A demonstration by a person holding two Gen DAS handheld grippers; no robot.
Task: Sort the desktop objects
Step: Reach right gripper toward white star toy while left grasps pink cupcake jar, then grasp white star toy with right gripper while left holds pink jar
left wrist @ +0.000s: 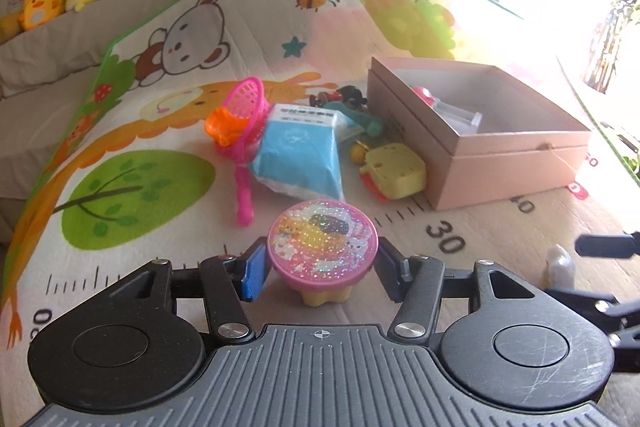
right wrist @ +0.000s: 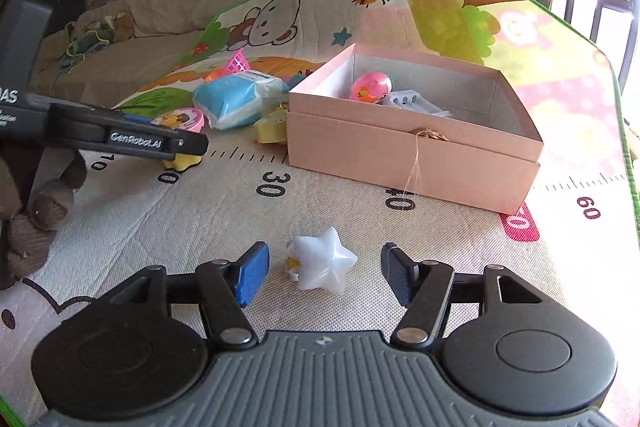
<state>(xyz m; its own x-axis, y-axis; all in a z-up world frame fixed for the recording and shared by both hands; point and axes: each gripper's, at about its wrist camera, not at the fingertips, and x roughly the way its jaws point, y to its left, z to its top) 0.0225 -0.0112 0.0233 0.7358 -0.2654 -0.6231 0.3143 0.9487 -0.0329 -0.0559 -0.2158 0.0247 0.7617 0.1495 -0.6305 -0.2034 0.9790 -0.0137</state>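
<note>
My left gripper (left wrist: 320, 267) has its jaws around a toy with a pink glittery round lid (left wrist: 322, 237) and a yellow base; the pads touch the lid's sides. The toy also shows in the right wrist view (right wrist: 180, 119). My right gripper (right wrist: 324, 269) is open with a white star-shaped toy (right wrist: 322, 261) lying on the mat between its fingers, not touched. A pink open box (right wrist: 412, 151) holds a pink egg toy (right wrist: 370, 87) and a clear plastic piece (right wrist: 412, 103).
On the cartoon play mat (left wrist: 132, 187) lie a blue-and-white packet (left wrist: 298, 151), a pink toy net (left wrist: 244, 131), an orange toy (left wrist: 224, 127), a yellow cheese-like toy (left wrist: 394, 171) and small figures. The box (left wrist: 480, 143) stands right of them. Plush toys line the sofa behind.
</note>
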